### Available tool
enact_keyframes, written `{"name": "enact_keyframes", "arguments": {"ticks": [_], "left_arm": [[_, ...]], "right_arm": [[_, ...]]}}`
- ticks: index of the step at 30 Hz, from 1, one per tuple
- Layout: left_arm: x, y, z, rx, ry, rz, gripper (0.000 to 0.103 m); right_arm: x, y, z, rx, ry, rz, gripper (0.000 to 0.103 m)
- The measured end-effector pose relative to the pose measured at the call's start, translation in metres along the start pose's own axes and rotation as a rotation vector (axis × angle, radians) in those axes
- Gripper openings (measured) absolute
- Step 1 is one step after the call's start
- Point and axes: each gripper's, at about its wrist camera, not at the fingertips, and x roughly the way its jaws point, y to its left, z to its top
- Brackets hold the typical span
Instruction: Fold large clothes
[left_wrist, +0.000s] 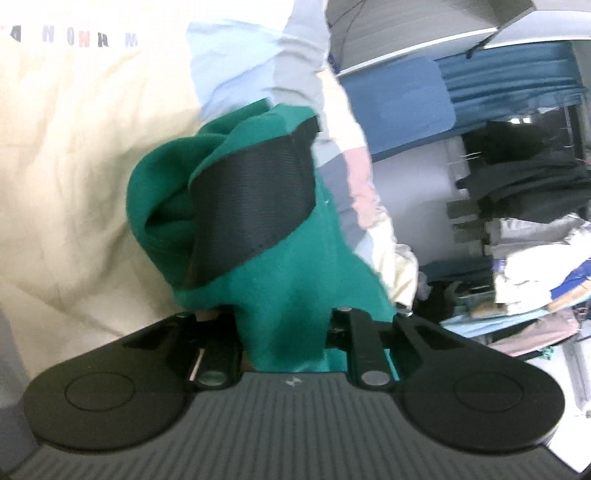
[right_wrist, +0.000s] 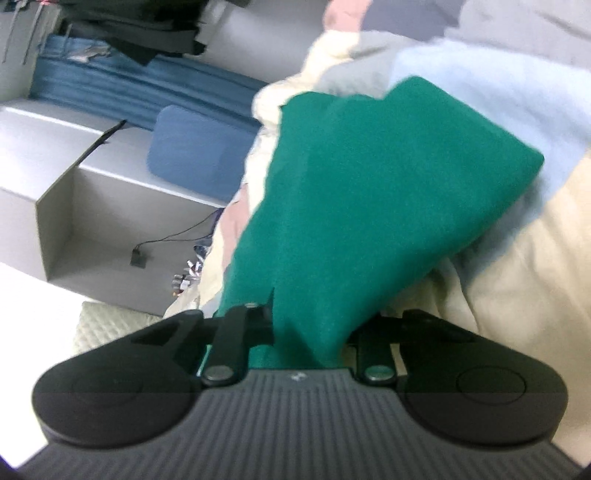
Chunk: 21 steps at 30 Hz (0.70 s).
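Note:
A green garment (left_wrist: 295, 280) is bunched up over a cream quilt (left_wrist: 74, 166). In the left wrist view my left gripper (left_wrist: 236, 184) is shut on a thick fold of it. One black finger (left_wrist: 255, 199) lies across the cloth, and the other is buried inside the bundle. In the right wrist view the green garment (right_wrist: 351, 184) drapes over my right gripper (right_wrist: 314, 229) and hides both fingers. The cloth narrows where it runs down between the finger bases, pinched there. The garment stretches away toward the upper right, over the quilt (right_wrist: 517, 277).
The quilt has light blue, grey and pink patches (left_wrist: 358, 173). Beyond the bed edge are a blue cushion (right_wrist: 195, 158), open grey boxes (right_wrist: 110, 221) with a black cable (right_wrist: 166, 236), and piles of clothes (left_wrist: 524, 258).

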Motion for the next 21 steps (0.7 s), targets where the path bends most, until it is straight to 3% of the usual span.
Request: {"name": "enact_keyframes", "arguments": {"ticks": [7, 15, 21], "left_arm": [[-0.066, -0.016, -0.022, 0.052, 0.045, -0.007, 0.021], [-0.152, -0.02, -0.057, 0.121, 0.147, 0.035, 0.021], [-0.164, -0.016, -0.066, 0.147, 0.179, 0.06, 0.027]], "right_arm": [[-0.055, 0.016, -0.012, -0.09, -0.005, -0.001, 0.023], [-0.131, 0.03, -0.028, -0.154, 0.061, -0.017, 0.024], [-0.152, 0.026, -0.038, -0.18, 0.079, -0.042, 0.029]]}}
